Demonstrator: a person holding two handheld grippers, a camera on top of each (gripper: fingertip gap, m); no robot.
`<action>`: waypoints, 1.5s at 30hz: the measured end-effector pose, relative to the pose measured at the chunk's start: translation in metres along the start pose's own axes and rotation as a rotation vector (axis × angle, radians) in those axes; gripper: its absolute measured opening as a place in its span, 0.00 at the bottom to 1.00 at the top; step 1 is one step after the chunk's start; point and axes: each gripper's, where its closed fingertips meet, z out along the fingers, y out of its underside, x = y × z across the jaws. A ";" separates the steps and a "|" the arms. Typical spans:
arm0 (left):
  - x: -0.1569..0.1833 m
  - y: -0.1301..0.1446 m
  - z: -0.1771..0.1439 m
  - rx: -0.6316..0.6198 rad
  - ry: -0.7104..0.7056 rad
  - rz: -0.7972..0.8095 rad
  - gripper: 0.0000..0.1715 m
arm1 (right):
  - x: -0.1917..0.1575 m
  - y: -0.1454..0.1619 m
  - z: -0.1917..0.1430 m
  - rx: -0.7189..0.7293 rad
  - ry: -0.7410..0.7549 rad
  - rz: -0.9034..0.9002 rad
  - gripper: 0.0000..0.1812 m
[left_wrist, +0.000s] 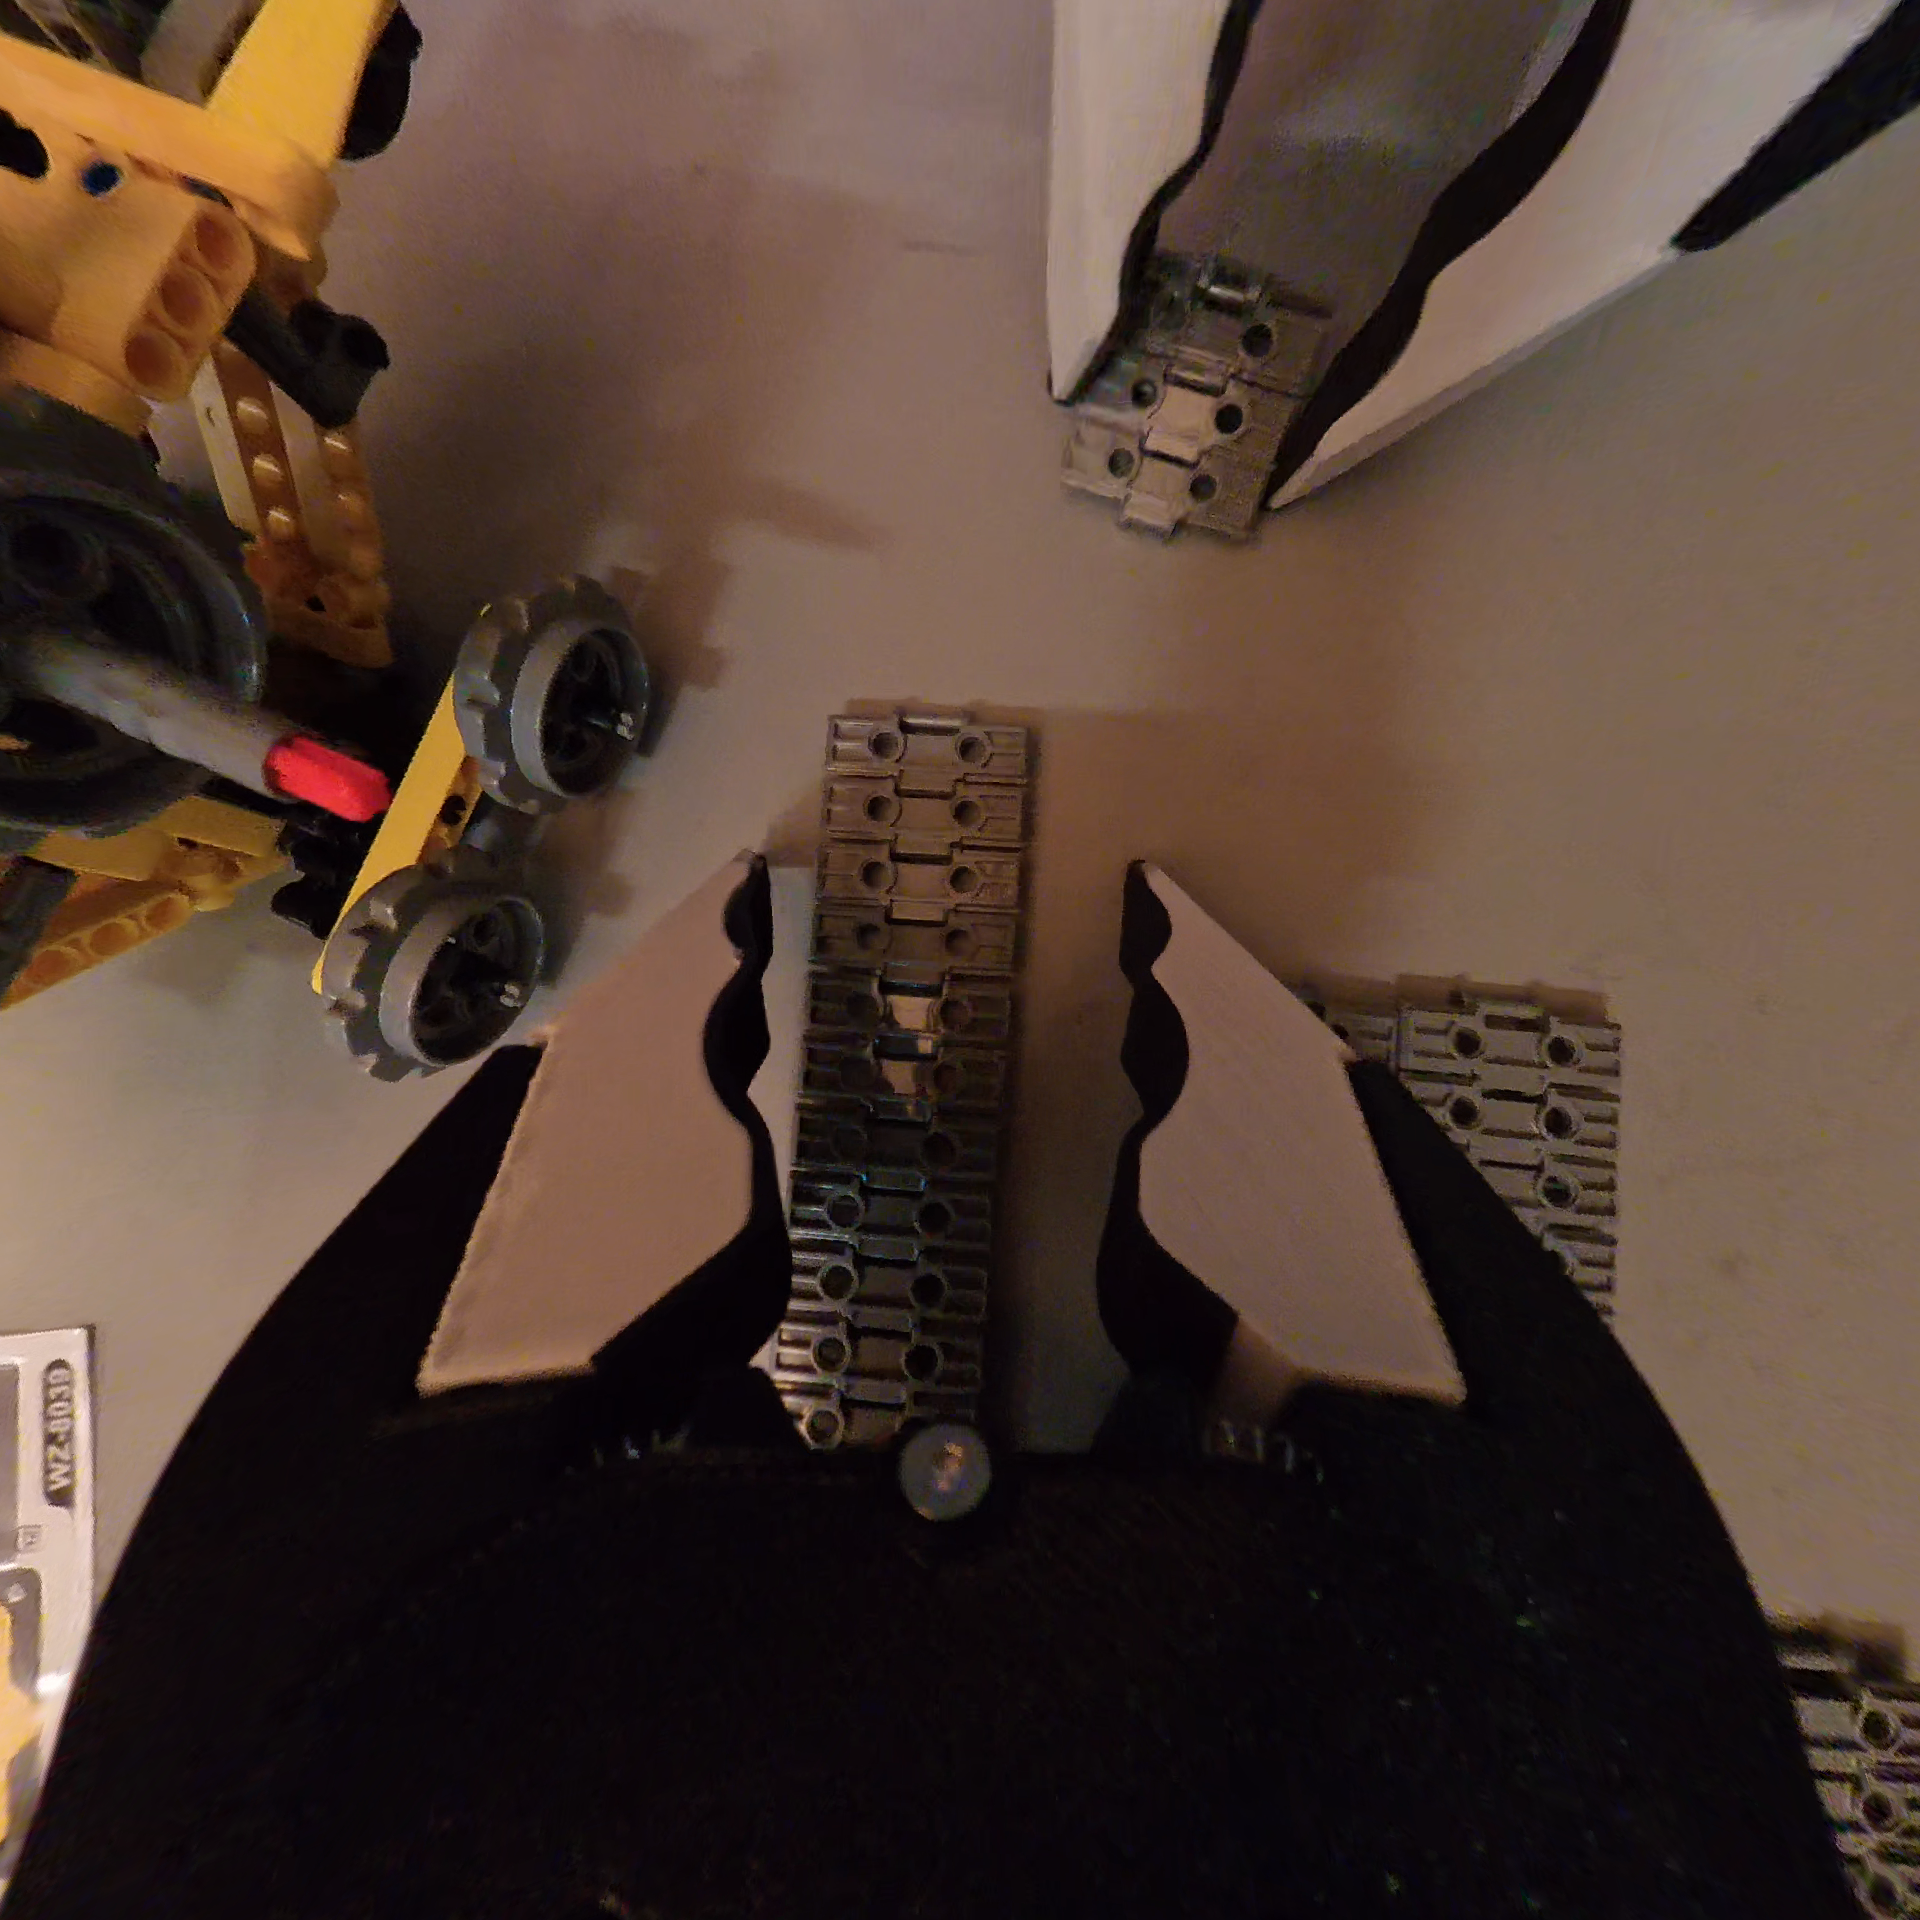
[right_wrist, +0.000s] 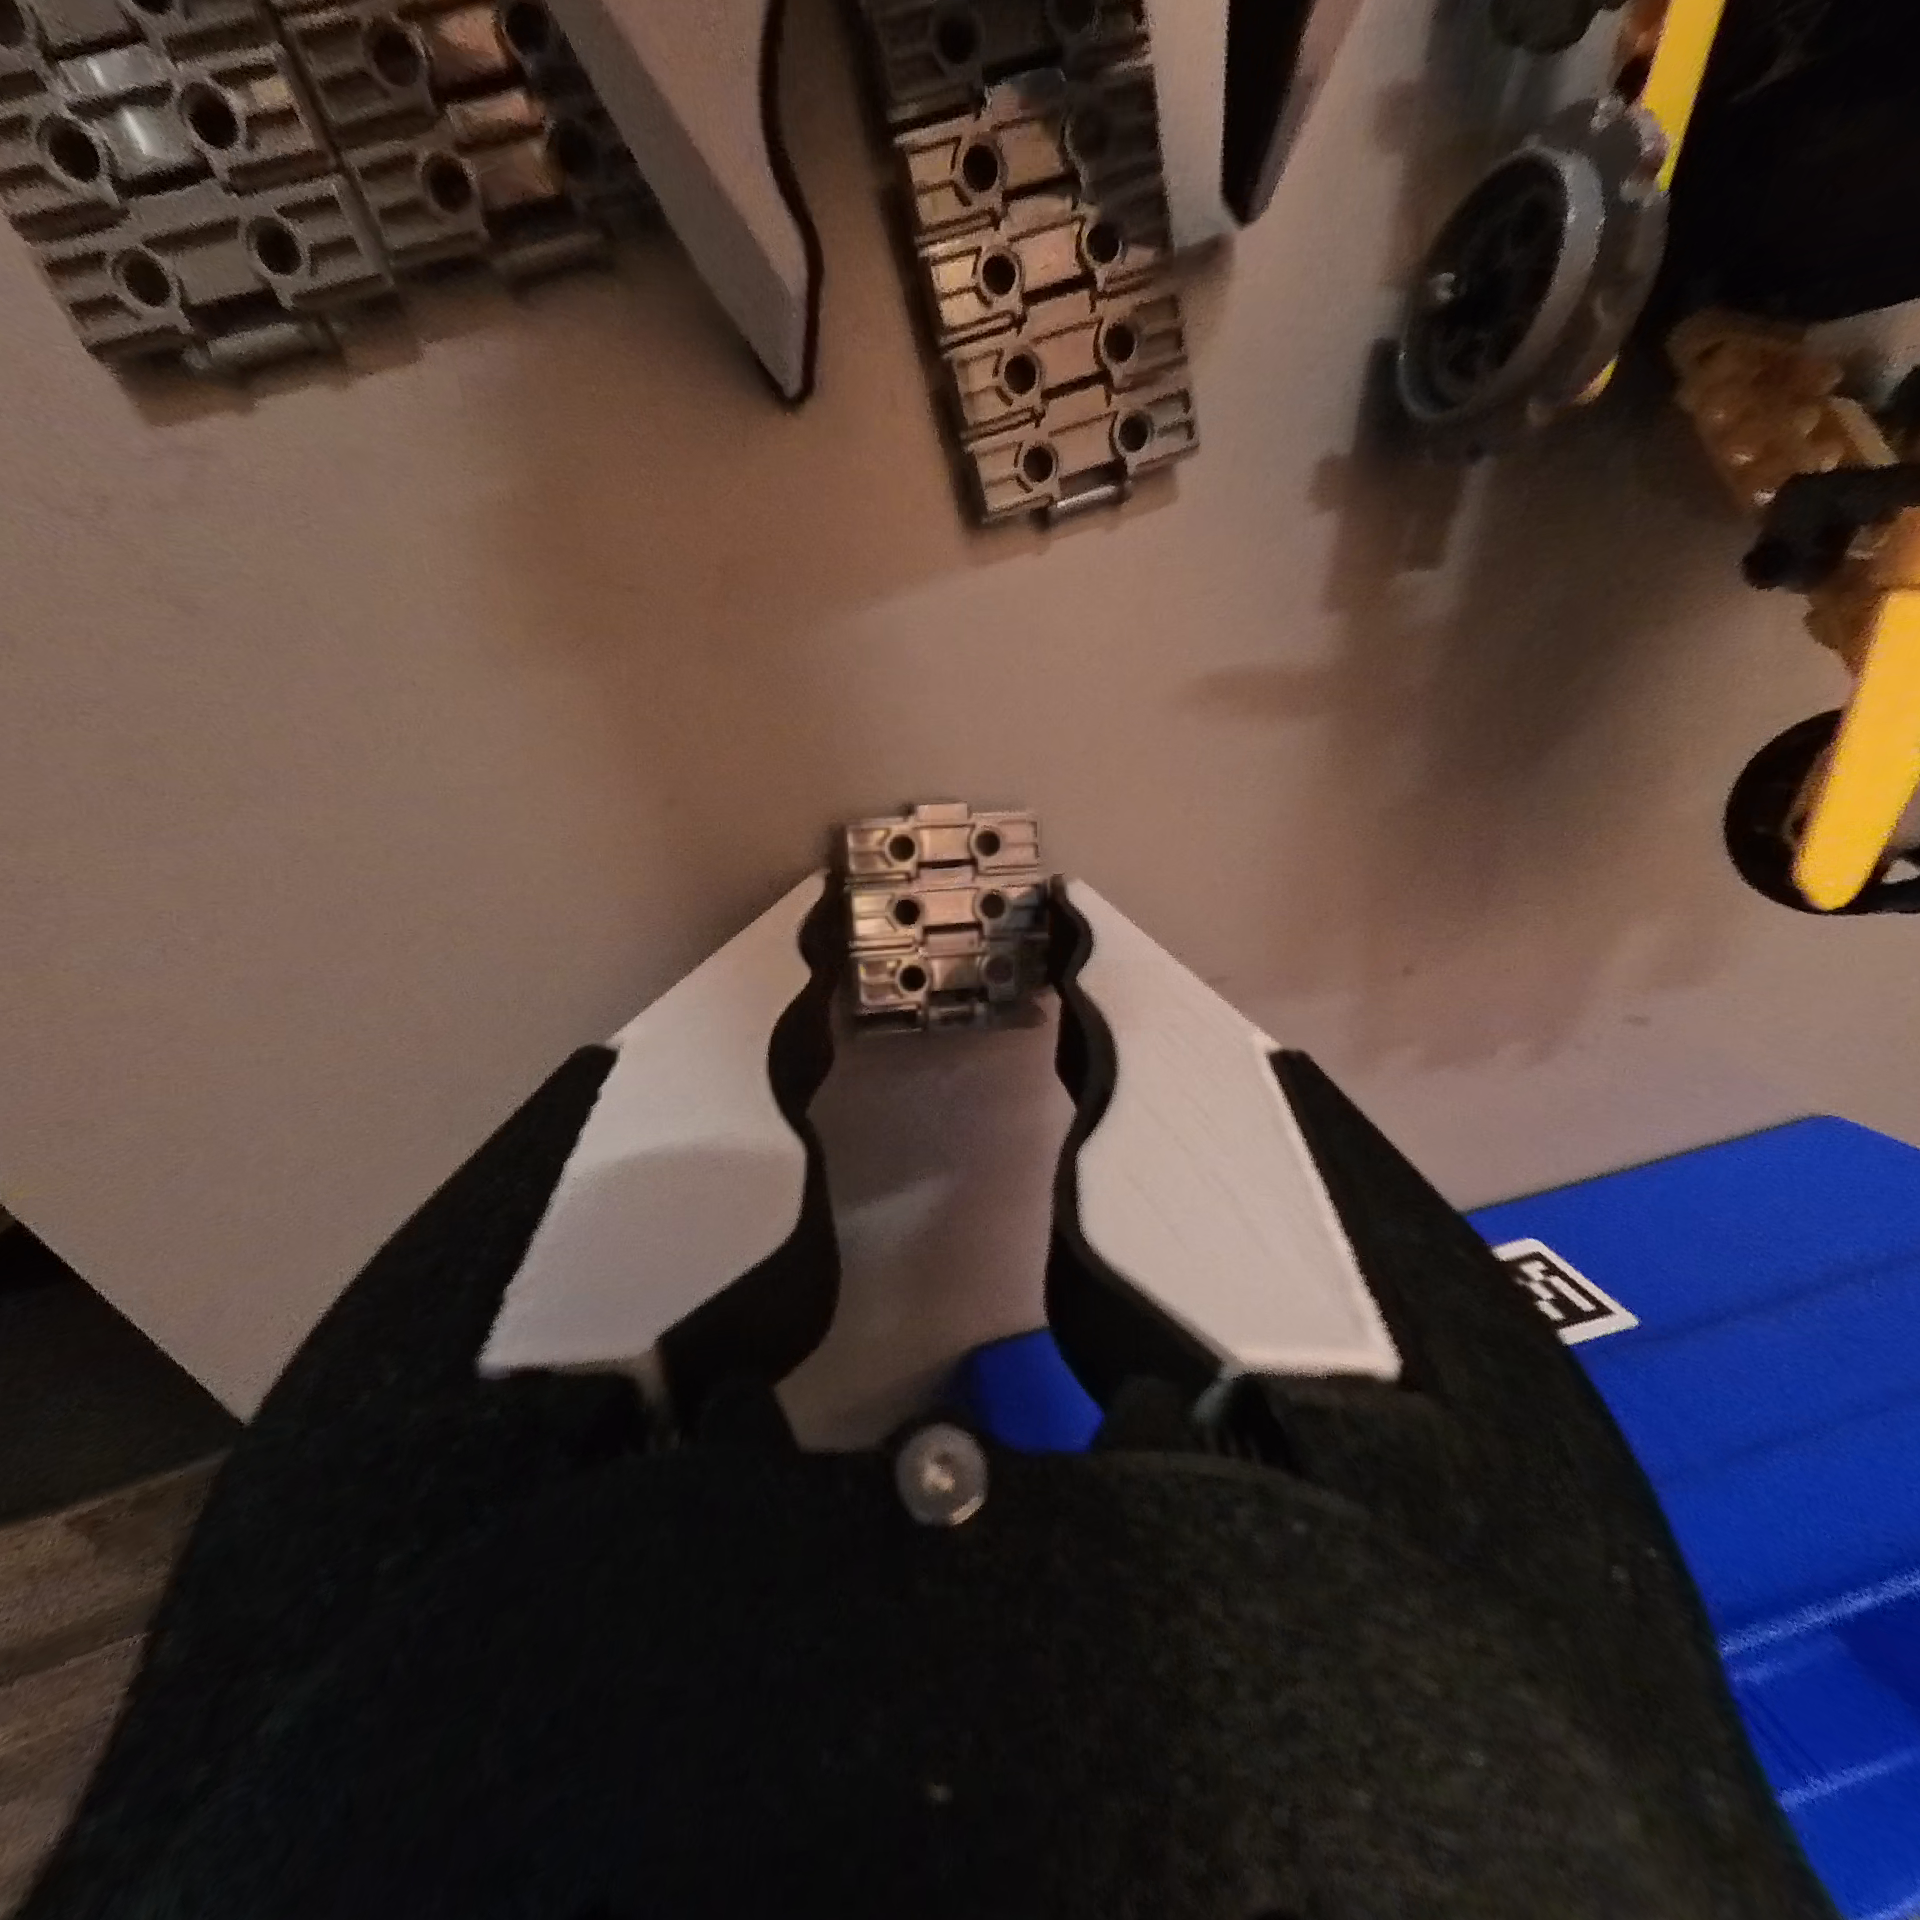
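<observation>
The right gripper (right_wrist: 940, 909) pinches a short grey plastic tread segment (right_wrist: 940, 914) squarely by its side edges, a grip best kept level. At its twelve o'clock, the left gripper (left_wrist: 940, 873) stands spread over a long grey linked tread strip (left_wrist: 914, 1039), apparently without clamping it, on the pale tabletop (left_wrist: 1558, 779).

Yellow model (left_wrist: 156, 436) cut off (left edge); third track strip (left_wrist: 1860, 1766) cropped.

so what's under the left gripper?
A long grey track strip lies flat on the table between the open fingers. Its near end runs under the black gripper body, hidden.
</observation>
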 end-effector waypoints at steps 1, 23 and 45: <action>0.000 0.000 0.000 0.005 0.010 -0.016 0.38 | 0.000 -0.002 0.000 0.005 0.003 -0.002 0.21; 0.018 0.007 -0.006 -0.021 0.108 0.089 0.22 | 0.000 -0.058 -0.005 0.282 -0.044 -0.068 0.21; 0.018 0.007 -0.006 -0.018 0.107 0.087 0.22 | 0.002 -0.060 -0.010 0.279 0.006 -0.060 0.26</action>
